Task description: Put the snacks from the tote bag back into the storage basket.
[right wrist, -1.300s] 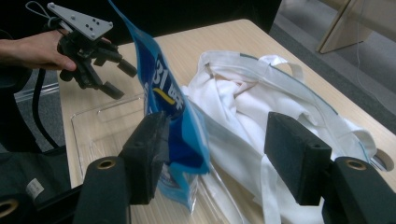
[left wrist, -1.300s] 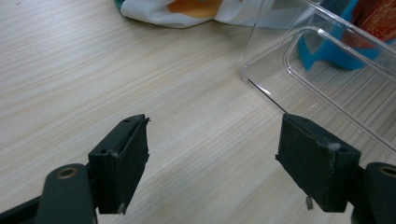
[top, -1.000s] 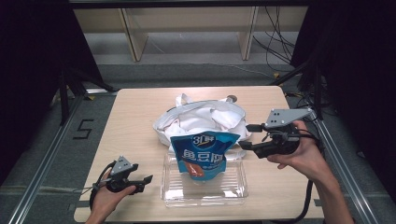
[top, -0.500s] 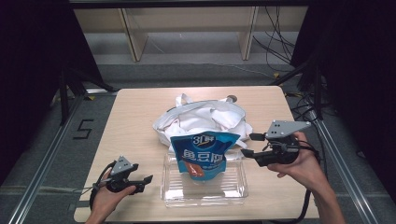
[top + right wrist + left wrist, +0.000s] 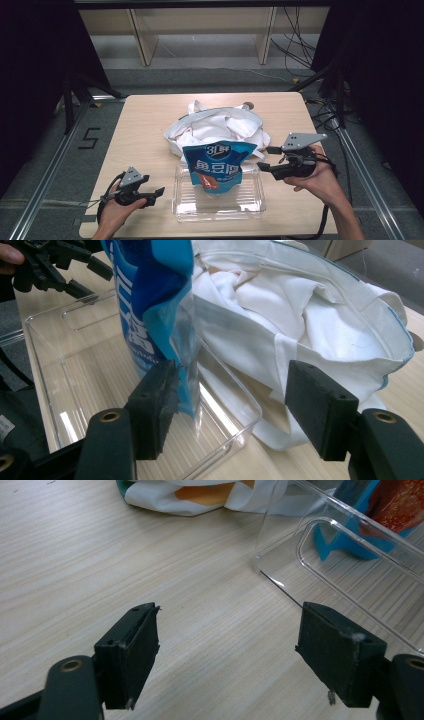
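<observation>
A blue snack pouch [image 5: 216,167] is standing upright in the far part of a clear plastic tray [image 5: 218,209] near the front of the wooden table [image 5: 145,125], its long axis running up and down and its top leaning a little toward a crumpled white cloth bag [image 5: 217,127] lying just behind the tray. The right gripper [image 5: 270,160] is hovering just beside the tray's right wall, level with the pouch, its jaws standing wide apart and holding nothing. In the right gripper view the pouch's side edge [image 5: 187,340] is sitting right at the inner face of one jaw, with the cloth bag showing through the gap beyond. The left gripper [image 5: 159,191] is resting low by the tray's left wall, also gaping and empty, pointing toward the tray corner [image 5: 260,565]. Judging from this, the right hand is nearer the pouch, which lies to that gripper's left; a grasp would probably mean sliding sideways so both jaws straddle the thin edge.
</observation>
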Available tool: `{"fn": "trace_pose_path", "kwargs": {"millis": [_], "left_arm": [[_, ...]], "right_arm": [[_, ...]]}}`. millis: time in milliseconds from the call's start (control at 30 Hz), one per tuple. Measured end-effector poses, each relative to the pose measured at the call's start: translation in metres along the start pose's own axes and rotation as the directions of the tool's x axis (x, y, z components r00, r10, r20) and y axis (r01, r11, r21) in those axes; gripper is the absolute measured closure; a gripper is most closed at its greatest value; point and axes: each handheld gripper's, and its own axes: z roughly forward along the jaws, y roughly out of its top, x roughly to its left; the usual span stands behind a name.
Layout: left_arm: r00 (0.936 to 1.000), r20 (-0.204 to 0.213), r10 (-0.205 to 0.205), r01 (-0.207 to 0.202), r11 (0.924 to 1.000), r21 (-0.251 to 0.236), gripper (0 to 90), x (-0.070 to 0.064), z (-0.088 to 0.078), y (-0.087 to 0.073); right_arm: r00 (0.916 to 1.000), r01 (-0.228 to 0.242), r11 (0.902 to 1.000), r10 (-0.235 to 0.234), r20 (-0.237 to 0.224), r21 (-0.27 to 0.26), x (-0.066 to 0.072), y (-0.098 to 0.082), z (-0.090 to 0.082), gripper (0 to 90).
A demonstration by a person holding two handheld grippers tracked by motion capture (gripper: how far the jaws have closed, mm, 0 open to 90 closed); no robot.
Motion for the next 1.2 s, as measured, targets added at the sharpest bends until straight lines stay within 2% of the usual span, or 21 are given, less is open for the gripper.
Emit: {"fn": "trace_pose_path", "kwargs": {"millis": [67,133,167,267,300,367,400,500,533,567,633,667,700,800,900,967,1033,1067,1100,1133,1200], "left_arm": [[1.0000,-0.008,-0.005,0.005,0.9999,-0.016,23.3,-0.001,0.000,-0.001],[0.9999,-0.004,0.015,-0.015,0.9999,0.004,23.3,0.000,-0.002,-0.001],[1.0000,-0.006,-0.004,0.004,1.0000,-0.009,23.2,0.000,-0.002,-0.002],[0.9999,-0.009,-0.006,0.006,0.9999,-0.013,23.0,0.000,-0.003,-0.001],[0.9995,-0.012,0.029,-0.028,0.9995,0.017,23.0,0.003,-0.004,0.000],[0.9995,-0.010,0.031,-0.030,0.9993,0.023,23.0,0.002,-0.004,0.000],[0.9998,-0.009,0.018,-0.018,0.9998,0.003,23.0,0.001,-0.002,-0.001],[0.9995,-0.009,0.030,-0.030,0.9994,0.017,23.0,0.002,-0.004,-0.001],[0.9995,-0.009,0.030,-0.030,0.9994,0.017,22.9,0.002,-0.004,-0.001],[0.9998,-0.014,-0.010,0.010,0.9998,-0.018,22.9,0.001,-0.001,-0.002],[0.9998,-0.015,-0.009,0.009,0.9998,-0.015,22.9,0.001,-0.002,-0.002],[0.9999,-0.017,0.000,0.000,1.0000,-0.010,22.9,0.001,-0.002,-0.002],[0.9996,-0.013,0.023,-0.023,0.9995,0.022,22.9,0.003,-0.003,-0.001],[0.9994,-0.013,0.031,-0.031,0.9991,0.029,22.9,0.003,-0.003,-0.001],[0.9994,-0.013,0.031,-0.031,0.9991,0.028,22.9,0.003,-0.003,-0.001],[0.9996,-0.014,0.023,-0.023,0.9996,0.020,22.9,0.003,-0.003,-0.001],[0.9997,-0.014,0.018,-0.017,0.9997,0.018,22.9,0.003,-0.003,-0.001],[0.9999,-0.015,-0.005,0.005,1.0000,-0.006,22.9,0.001,-0.002,-0.001],[0.9998,-0.019,0.009,-0.009,0.9999,0.007,22.9,0.002,-0.003,-0.001],[0.9997,-0.018,0.018,-0.018,0.9997,0.015,22.9,0.003,-0.003,-0.001],[0.9998,-0.017,-0.001,0.001,1.0000,-0.003,22.9,0.001,-0.002,-0.001]], "right_arm": [[0.9999,-0.010,0.9999,0.010,-0.001,-0.001,-0.001,-0.001,0.000,38.2],[0.9995,-0.032,0.9995,0.032,0.005,-0.002,-0.001,-0.005,0.001,37.8],[0.9986,-0.052,0.9986,0.052,0.006,0.002,-0.001,-0.011,0.004,36.5],[0.9986,-0.049,0.9988,0.049,0.022,-0.008,-0.004,-0.017,0.005,36.3],[0.9971,-0.069,0.9976,0.069,0.030,-0.003,-0.003,-0.022,0.006,36.3],[0.9964,-0.079,0.9969,0.079,0.032,0.000,-0.003,-0.026,0.006,36.2],[0.9964,-0.079,0.9969,0.079,0.032,0.000,-0.003,-0.026,0.006,36.2],[0.9942,-0.091,0.9958,0.091,0.057,-0.011,-0.001,-0.038,0.008,35.7],[0.9921,-0.115,0.9934,0.115,0.052,-0.003,0.000,-0.042,0.008,35.8],[0.9917,-0.117,0.9931,0.117,0.053,-0.007,-0.001,-0.047,0.007,35.7],[0.9925,-0.106,0.9942,0.107,0.059,-0.018,-0.003,-0.052,0.007,35.7],[0.9896,-0.129,0.9916,0.130,0.063,-0.012,-0.002,-0.057,0.006,35.7],[0.9833,-0.166,0.9860,0.167,0.073,-0.017,0.001,-0.068,0.005,35.8],[0.9783,-0.191,0.9815,0.192,0.079,-0.021,0.003,-0.080,0.004,35.9],[0.9761,-0.199,0.9797,0.201,0.083,-0.021,0.004,-0.085,0.003,35.9],[0.9808,-0.167,0.9856,0.169,0.098,-0.024,0.005,-0.089,0.003,35.9],[0.9804,-0.160,0.9866,0.163,0.111,-0.031,0.007,-0.090,0.003,35.8],[0.9804,-0.160,0.9866,0.163,0.111,-0.031,0.007,-0.090,0.003,35.8],[0.9757,-0.189,0.9818,0.190,0.109,-0.018,0.012,-0.092,0.004,35.8],[0.9764,-0.186,0.9824,0.187,0.108,-0.019,0.013,-0.093,0.004,35.8],[0.9760,-0.184,0.9829,0.184,0.117,-0.008,0.014,-0.094,0.004,35.7]]}}
